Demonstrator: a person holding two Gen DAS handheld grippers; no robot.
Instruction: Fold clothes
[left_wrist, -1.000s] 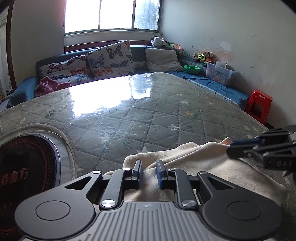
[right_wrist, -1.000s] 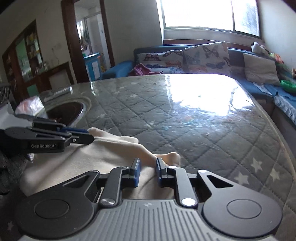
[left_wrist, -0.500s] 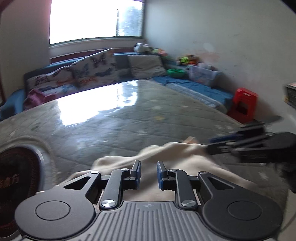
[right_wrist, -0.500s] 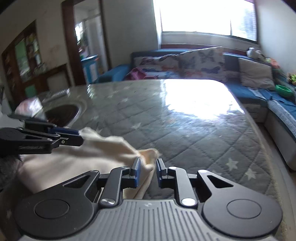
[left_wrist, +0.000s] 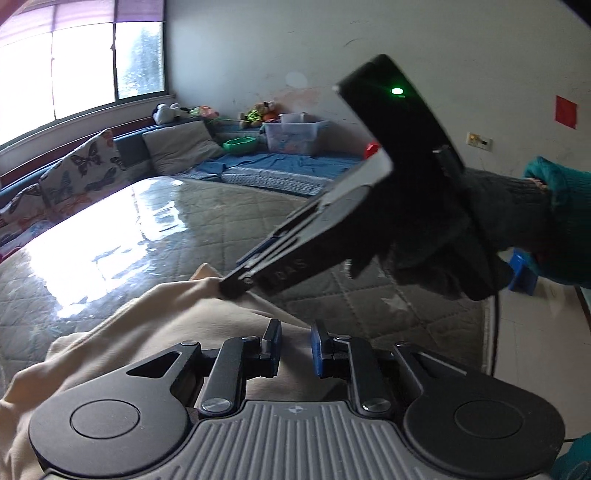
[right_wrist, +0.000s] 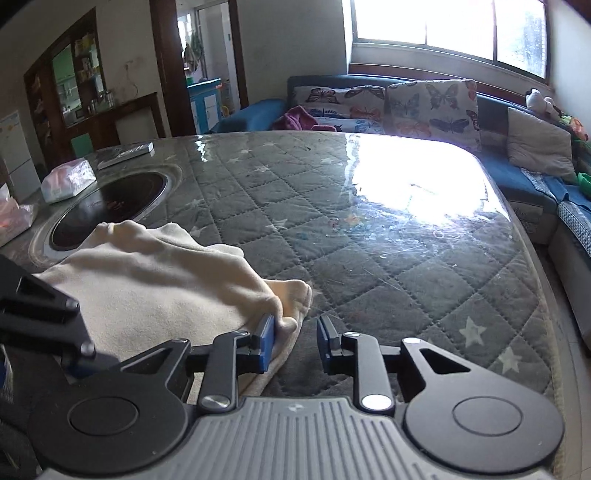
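The cream garment (right_wrist: 147, 291) lies bunched at the near edge of the quilted table cover (right_wrist: 369, 236), one end reaching toward the round induction hob (right_wrist: 107, 206) set into the table.

The right gripper (right_wrist: 295, 341) has just let go. Half a second back its blue pads were pinched on the corner of the cloth; now the jaws have been opening and stand apart, the left pad (right_wrist: 266, 343) only brushing the folded corner while the other hangs over bare cover. That corner has dropped onto the table beside the tongs, so this side of the fold looks set down.

The left gripper (left_wrist: 295, 349) has swung hard toward the other hand: where it faced the sofa and window a second ago, it now looks across at the gloved right hand (left_wrist: 480, 236) and its tool, whose tips sit on a raised ridge of the cloth. The left jaws show a narrow gap with cream cloth below them; I see nothing clamped between the pads, though they have just been closing a touch.

My guess is one fold is finished and the hands are shifting to take a fresh hold.
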